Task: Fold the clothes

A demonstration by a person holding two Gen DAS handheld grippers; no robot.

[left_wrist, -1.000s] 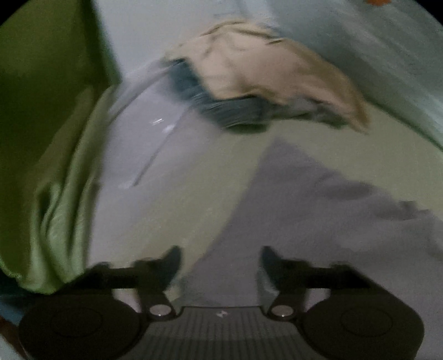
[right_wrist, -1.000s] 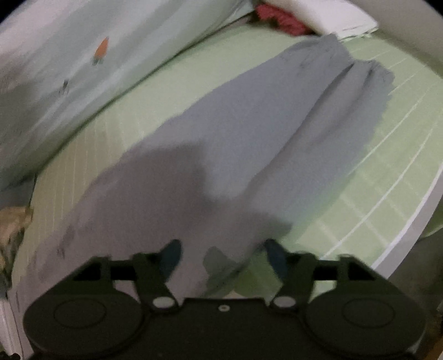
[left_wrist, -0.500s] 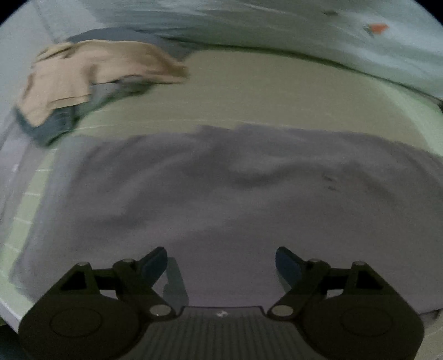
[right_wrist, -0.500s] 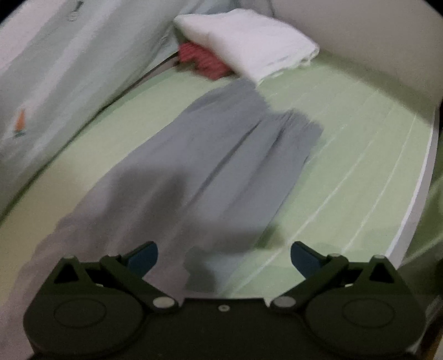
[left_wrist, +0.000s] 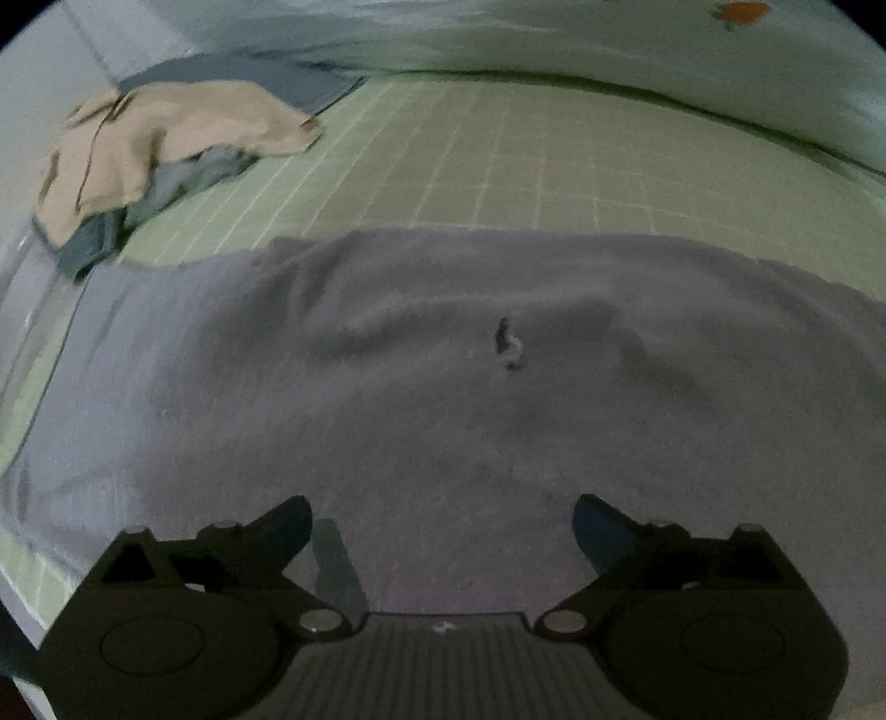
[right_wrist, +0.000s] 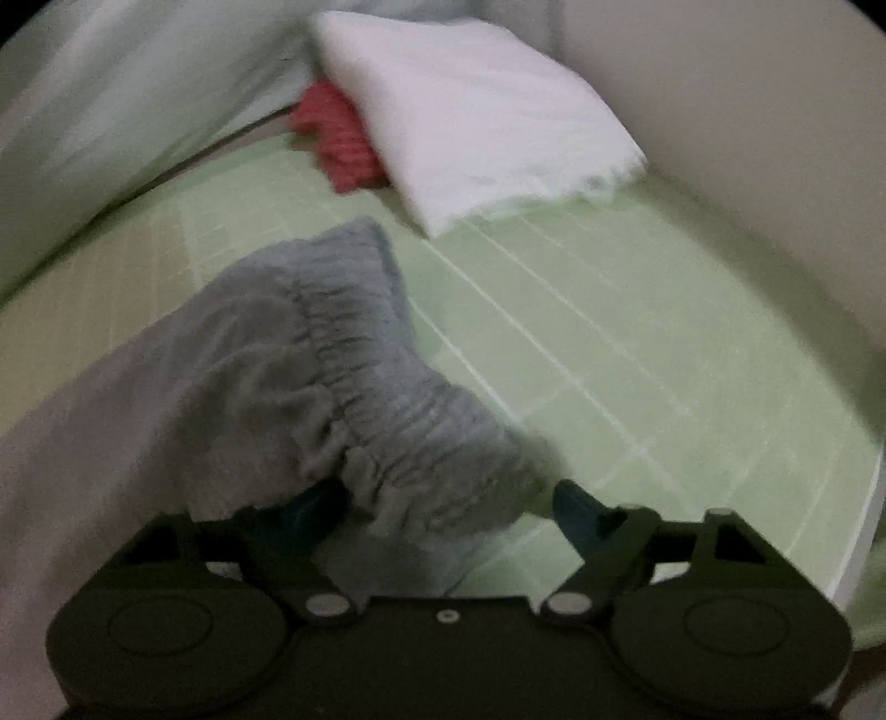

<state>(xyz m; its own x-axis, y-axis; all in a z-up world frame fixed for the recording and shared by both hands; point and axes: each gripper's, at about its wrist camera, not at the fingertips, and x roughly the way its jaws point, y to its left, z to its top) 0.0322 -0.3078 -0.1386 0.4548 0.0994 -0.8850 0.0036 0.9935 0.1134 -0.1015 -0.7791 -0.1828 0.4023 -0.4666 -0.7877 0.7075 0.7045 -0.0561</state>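
Right wrist: right gripper jaws wide around waistband.

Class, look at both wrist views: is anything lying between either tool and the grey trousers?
Nothing visible. The left tool hangs open over the grey trousers; the right tool stands open around their waistband.

A green checked sheet meets a pale quilt behind.

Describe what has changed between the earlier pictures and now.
The right hand-held gripper moved forward to the gathered elastic waistband of the grey fabric trousers, which now lies between its open fingers. The left hand-held gripper swung over the trousers and opened wider. The trousers stayed spread on the green checked bedsheet.
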